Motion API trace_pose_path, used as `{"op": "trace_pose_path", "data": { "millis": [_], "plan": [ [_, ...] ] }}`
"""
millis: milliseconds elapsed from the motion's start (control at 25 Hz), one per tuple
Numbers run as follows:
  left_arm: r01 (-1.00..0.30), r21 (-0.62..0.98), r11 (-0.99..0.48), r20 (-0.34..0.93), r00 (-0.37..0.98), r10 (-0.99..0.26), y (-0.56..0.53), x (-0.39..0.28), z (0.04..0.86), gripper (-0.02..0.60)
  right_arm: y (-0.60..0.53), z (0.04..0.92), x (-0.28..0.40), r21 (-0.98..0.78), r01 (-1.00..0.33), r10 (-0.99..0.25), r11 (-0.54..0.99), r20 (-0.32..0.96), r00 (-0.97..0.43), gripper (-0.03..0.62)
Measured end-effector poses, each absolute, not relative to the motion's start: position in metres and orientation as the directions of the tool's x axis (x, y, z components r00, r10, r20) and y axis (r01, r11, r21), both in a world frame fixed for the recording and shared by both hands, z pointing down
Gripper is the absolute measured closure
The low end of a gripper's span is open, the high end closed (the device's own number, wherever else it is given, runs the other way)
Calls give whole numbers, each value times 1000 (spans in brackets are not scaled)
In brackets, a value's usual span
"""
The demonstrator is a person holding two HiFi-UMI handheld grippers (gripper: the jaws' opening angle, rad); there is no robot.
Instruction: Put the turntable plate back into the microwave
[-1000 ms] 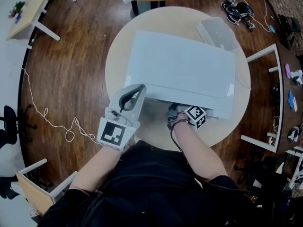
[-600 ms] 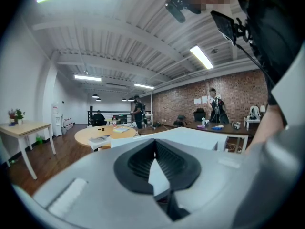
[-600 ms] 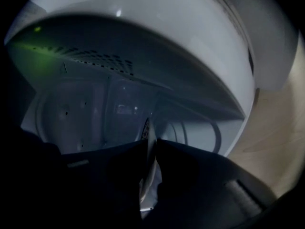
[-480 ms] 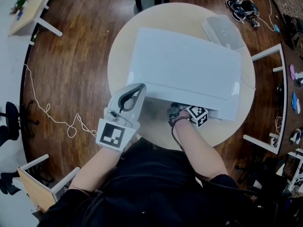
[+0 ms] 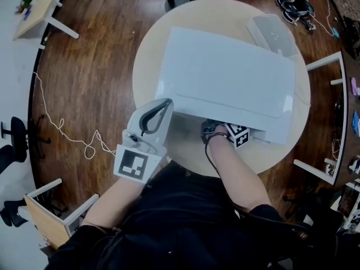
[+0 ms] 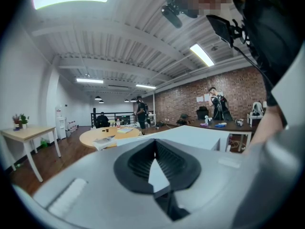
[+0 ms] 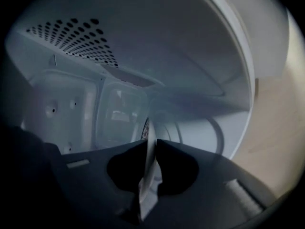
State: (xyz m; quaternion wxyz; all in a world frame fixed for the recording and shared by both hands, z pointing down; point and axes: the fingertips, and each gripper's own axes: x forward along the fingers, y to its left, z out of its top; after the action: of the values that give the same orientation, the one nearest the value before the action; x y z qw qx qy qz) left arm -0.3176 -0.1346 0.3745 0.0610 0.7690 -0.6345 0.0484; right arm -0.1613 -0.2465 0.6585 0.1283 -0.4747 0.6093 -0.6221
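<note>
Microwave (image 5: 225,77), white and wide, stands in the middle of the round wooden desk (image 5: 147,55); the person leans over it from the near side. The right gripper (image 7: 152,141) reaches into the open front of the microwave; its view shows the pale inner walls and a patch of small holes on one of them. Its fingers are pressed onto the thin rim of the turntable plate (image 7: 147,166), which shows edge-on between them as a narrow pale strip; the held part of the plate is within the open cavity; whether the plate rests on the cavity floor I cannot tell. The left gripper (image 6: 155,142) is outside, near the left front corner of the microwave; its fingers are closed tip to tip and hold nothing. A clear container (image 5: 273,34) lies on the desk just beside the far right corner of the microwave; a white cable (image 5: 62,131) winds over the wooden floor at the left.
</note>
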Motion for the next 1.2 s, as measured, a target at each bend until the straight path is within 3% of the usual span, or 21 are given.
{"op": "trace_pose_path", "data": {
  "millis": [800, 1200],
  "plan": [
    [-990, 11, -141, 154, 141, -978, -105, -323, 368, 577, -243, 663, -151, -829, -477, -729, -292, 516, -451, 540],
    [-991, -25, -133, 161, 127, -979, -97, -319, 376, 577, -228, 651, -136, -837, -492, -733, -240, 488, -473, 439]
  ]
}}
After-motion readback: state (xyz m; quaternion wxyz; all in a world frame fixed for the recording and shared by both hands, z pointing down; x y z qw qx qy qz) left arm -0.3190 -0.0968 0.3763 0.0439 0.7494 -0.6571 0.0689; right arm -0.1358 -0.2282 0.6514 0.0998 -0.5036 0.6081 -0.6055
